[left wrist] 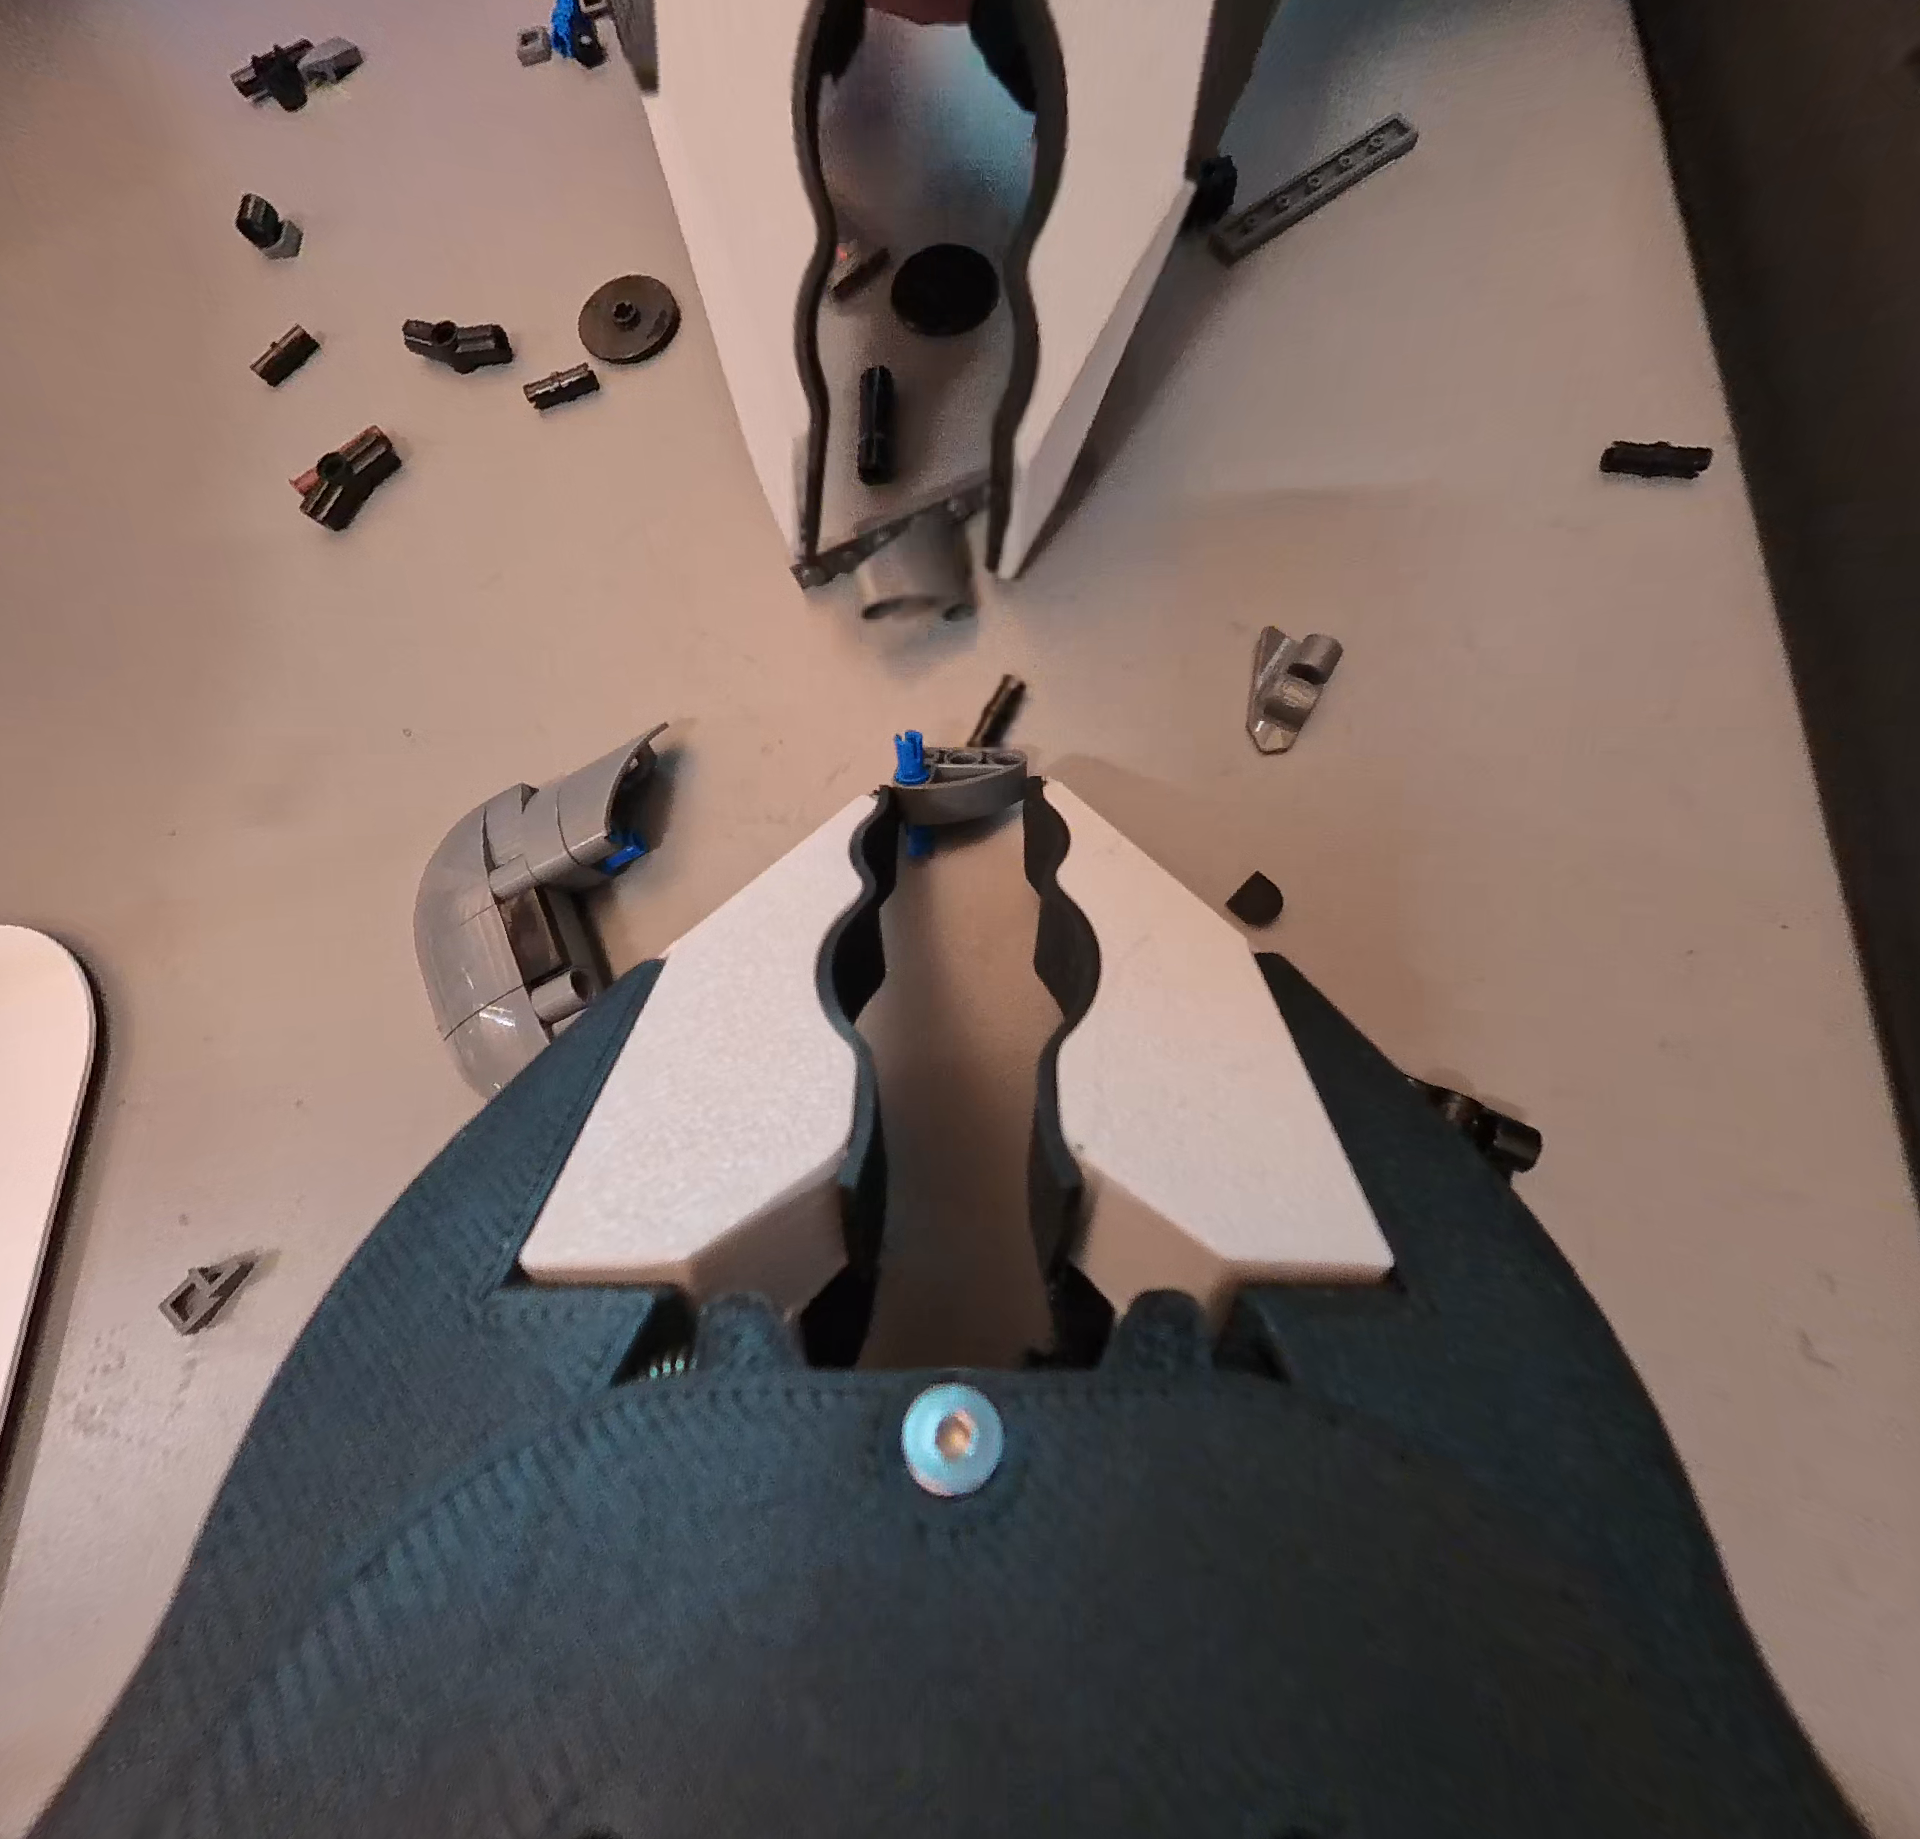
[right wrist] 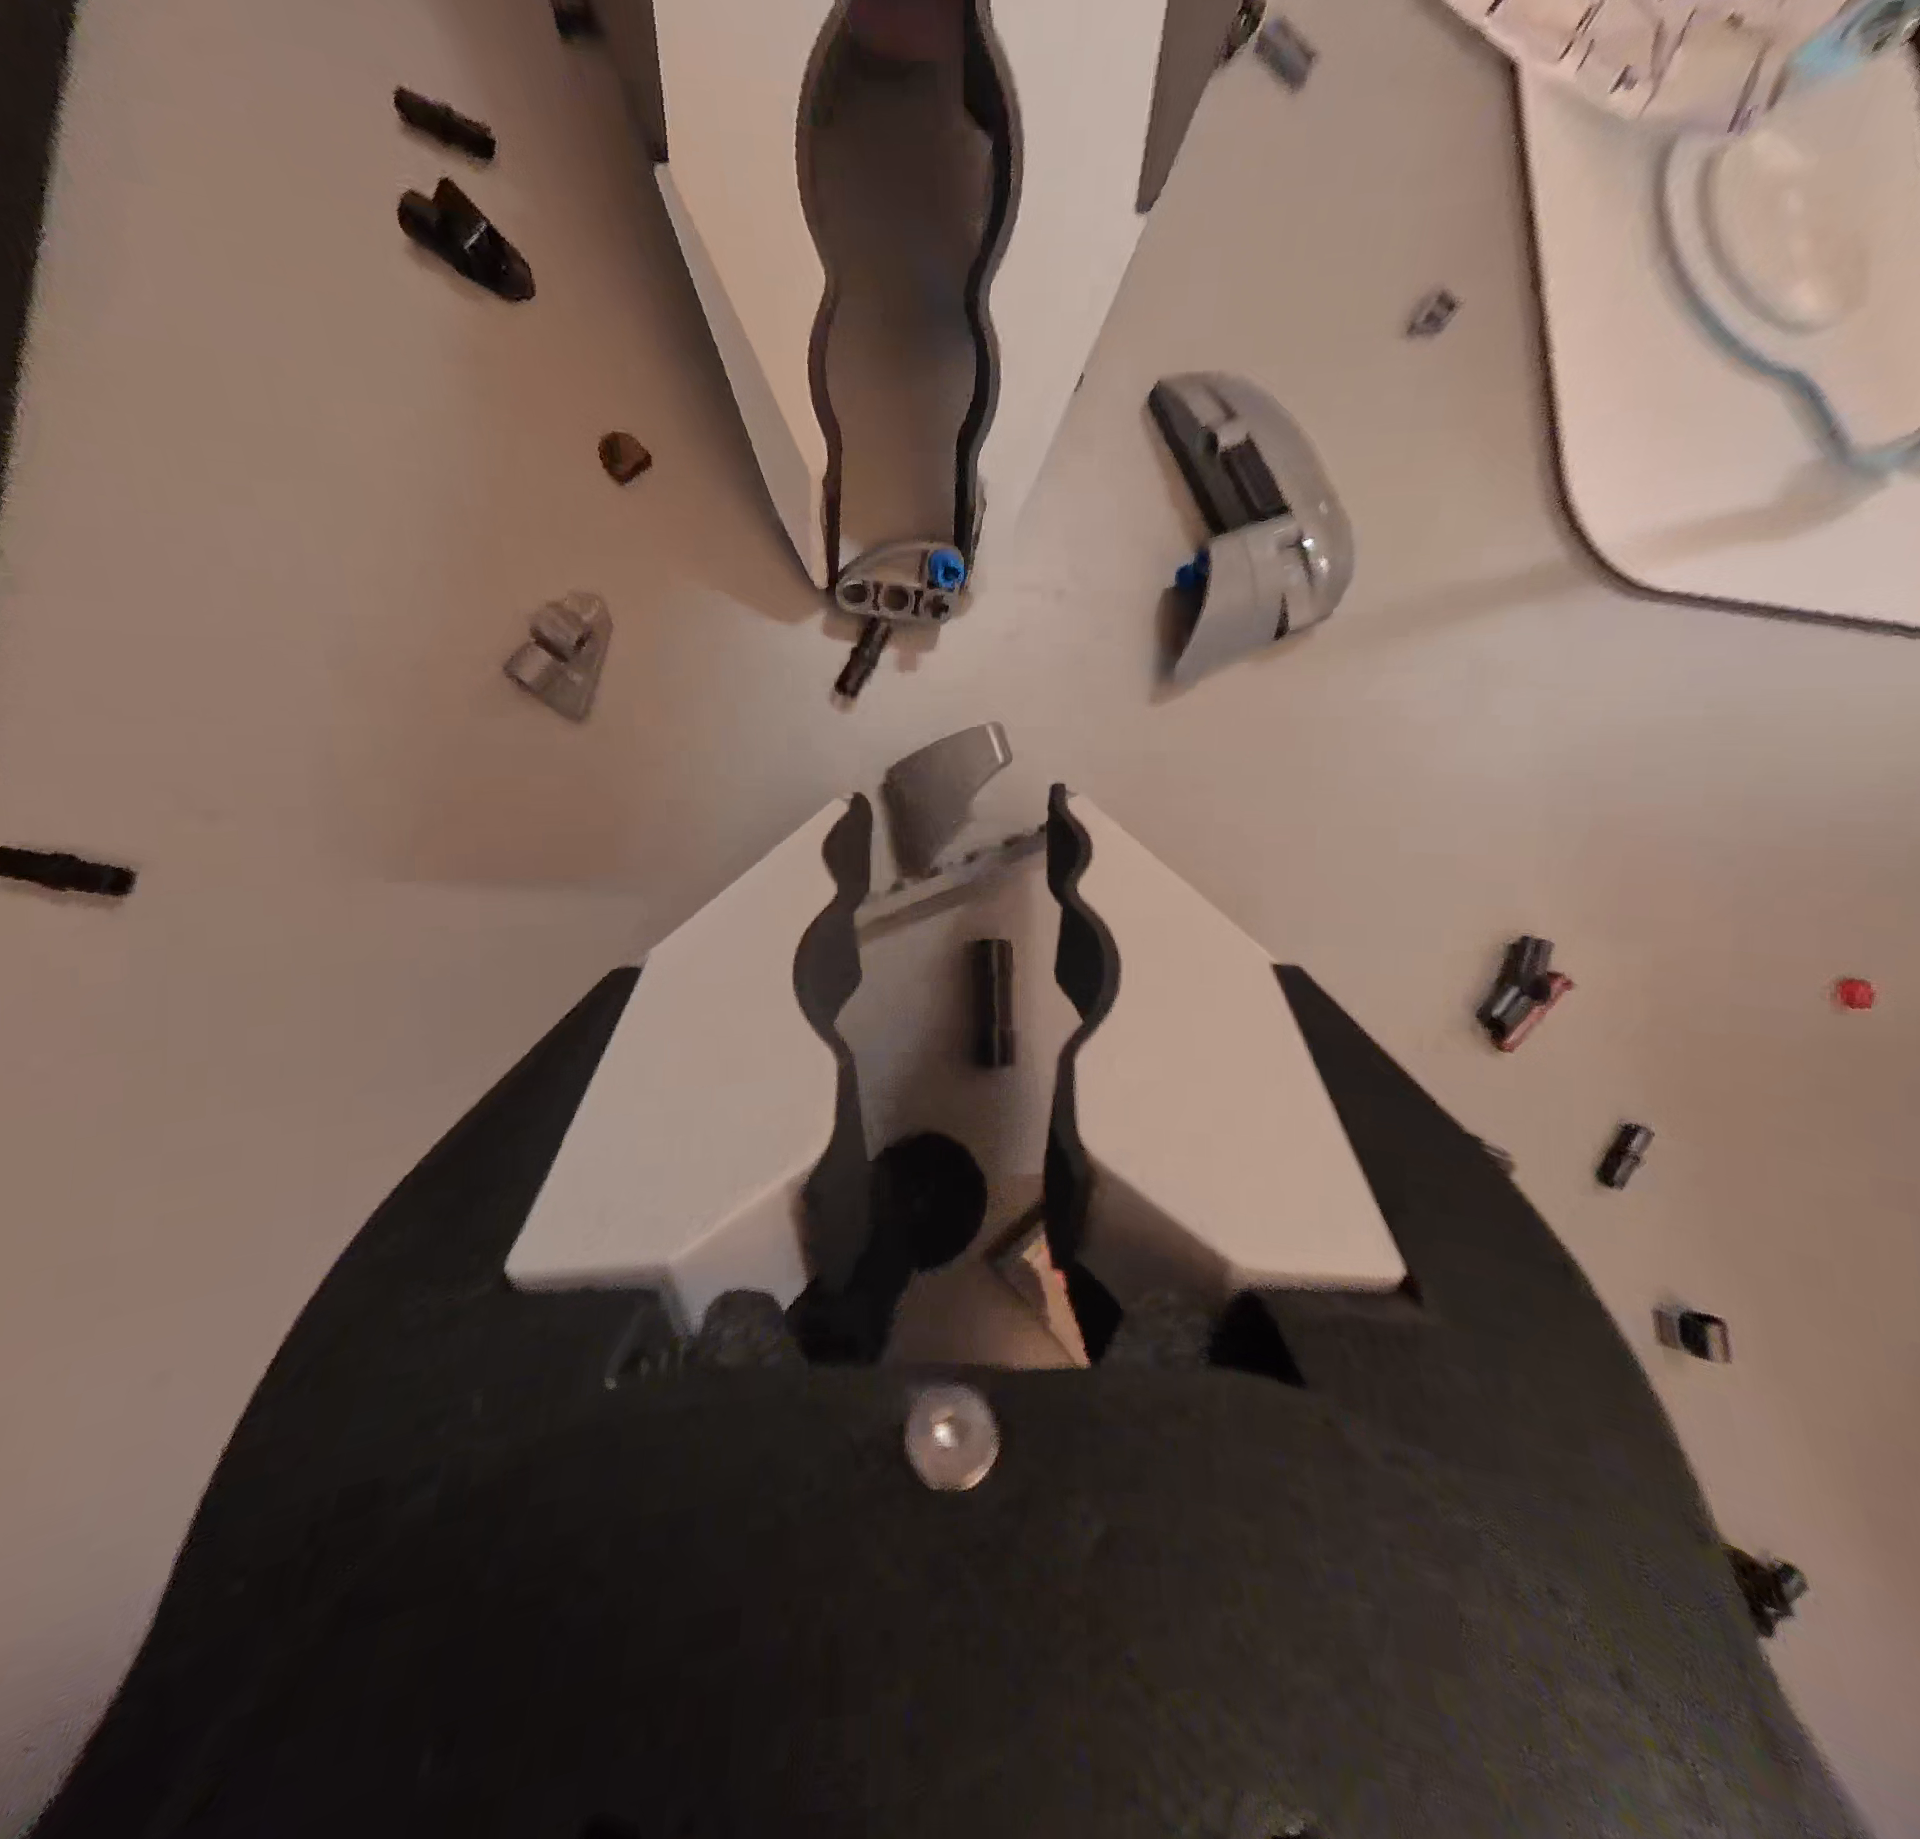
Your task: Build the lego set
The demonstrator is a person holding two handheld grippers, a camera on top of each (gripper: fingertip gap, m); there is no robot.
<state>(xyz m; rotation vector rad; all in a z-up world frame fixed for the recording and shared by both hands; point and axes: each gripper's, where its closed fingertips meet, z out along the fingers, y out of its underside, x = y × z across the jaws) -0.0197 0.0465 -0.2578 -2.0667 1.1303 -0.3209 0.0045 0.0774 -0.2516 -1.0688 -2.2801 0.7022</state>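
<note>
Claws (left wrist: 956,787) (right wrist: 951,813) tip-to-tip w/ parts, bare table (left wrist: 1143,563) between.

Blk printed claw (left wrist: 956,787) bodies w/ white wavy-edged fingers, silver screw.

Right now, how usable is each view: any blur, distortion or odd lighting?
Left wrist view: warm, dim light, strong fisheye bending at the edges, grey beam in the left claw sharp. Right wrist view: same warm cast, clear plastic bag at top right smeared, edges softer.
</note>
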